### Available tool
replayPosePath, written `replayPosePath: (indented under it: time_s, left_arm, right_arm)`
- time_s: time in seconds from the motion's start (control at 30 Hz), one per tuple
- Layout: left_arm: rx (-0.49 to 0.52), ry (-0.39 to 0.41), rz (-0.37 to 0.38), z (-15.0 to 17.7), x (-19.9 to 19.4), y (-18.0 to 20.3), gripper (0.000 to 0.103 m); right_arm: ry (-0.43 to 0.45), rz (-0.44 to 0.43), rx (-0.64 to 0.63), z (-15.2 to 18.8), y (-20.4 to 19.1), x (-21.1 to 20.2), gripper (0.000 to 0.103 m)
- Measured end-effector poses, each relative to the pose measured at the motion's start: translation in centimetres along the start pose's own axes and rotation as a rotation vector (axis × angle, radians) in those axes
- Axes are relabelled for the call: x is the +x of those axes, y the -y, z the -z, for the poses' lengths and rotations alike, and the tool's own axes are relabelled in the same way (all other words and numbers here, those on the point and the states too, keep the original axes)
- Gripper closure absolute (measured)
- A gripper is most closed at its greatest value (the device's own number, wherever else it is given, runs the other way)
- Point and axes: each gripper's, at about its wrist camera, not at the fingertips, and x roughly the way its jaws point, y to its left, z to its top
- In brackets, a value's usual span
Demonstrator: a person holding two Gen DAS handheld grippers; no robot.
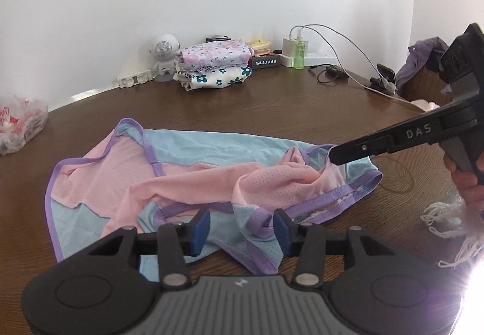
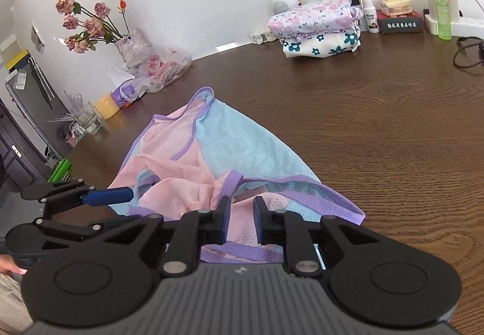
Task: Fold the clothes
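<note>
One garment (image 1: 193, 177), a pink and blue mesh piece with purple trim, lies rumpled on the brown bench (image 1: 272, 99), with two folded floral pieces (image 1: 216, 65) stacked toward twelve o'clock. The left claw (image 1: 242, 227) stands apart over the near purple hem, gripping nothing. The right claw (image 2: 240, 221) is nearly together over the edge at its side; whether its pads pinch cloth I cannot tell. This looks like the spreading step. Next, each claw needs a firm hold on a hem corner to pull the fabric flat.
</note>
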Motion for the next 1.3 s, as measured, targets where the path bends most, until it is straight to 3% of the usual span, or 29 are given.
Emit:
replayPosePath:
  time_s: [0.1,0.17,0.3,0.5,0.8,1.0,1.03,1.07,1.1,1.3]
  left_arm:
    - [0.055,-0.005,0.001,0.3,-0.1,0.6,0.071]
    - [0.097,-0.002,-0.015,0.5,-0.1,1.1,0.083]
    - [0.123,0.003,-0.029,0.3,0.2,1.4,0.095]
    - [0.060,0.039,-0.060,-0.4,-0.1,0.9,0.098]
    - [-0.059,0.079,-0.069,-1.1,-0.5,-0.3,0.098]
    - [-0.066,0.065,-0.074,-0.6,-0.3,-0.4,0.098]
    - [-0.070,0.059,-0.073,-0.4,-0.3,-0.5,0.098]
    - [-0.073,0.054,-0.071,-0.2,-0.2,-0.5,0.098]
    - [-0.076,0.048,-0.070,-0.1,-0.1,-0.5,0.098]
    - [-0.045,0.020,-0.067,0.8,0.2,0.5,0.091]
  right_arm:
    - [0.021,0.078,-0.124,0.9,-1.0,-1.4,0.081]
    - [0.008,0.120,-0.224,1.8,-1.8,-1.8,0.080]
    - [-0.037,0.218,-0.445,3.8,-3.6,-1.6,0.072]
    - [-0.064,0.352,-0.637,5.4,-5.1,-0.7,0.072]
    - [-0.095,0.414,-0.791,6.5,-6.6,0.6,0.073]
    - [-0.106,0.479,-0.828,6.2,-6.5,1.4,0.073]
    - [-0.109,0.480,-0.820,6.1,-6.4,1.4,0.083]
    - [-0.112,0.467,-0.793,5.8,-6.2,1.3,0.096]
    - [-0.104,0.453,-0.756,5.5,-5.9,1.1,0.099]
    - [0.018,0.368,-0.511,3.7,-4.7,-1.7,0.101]
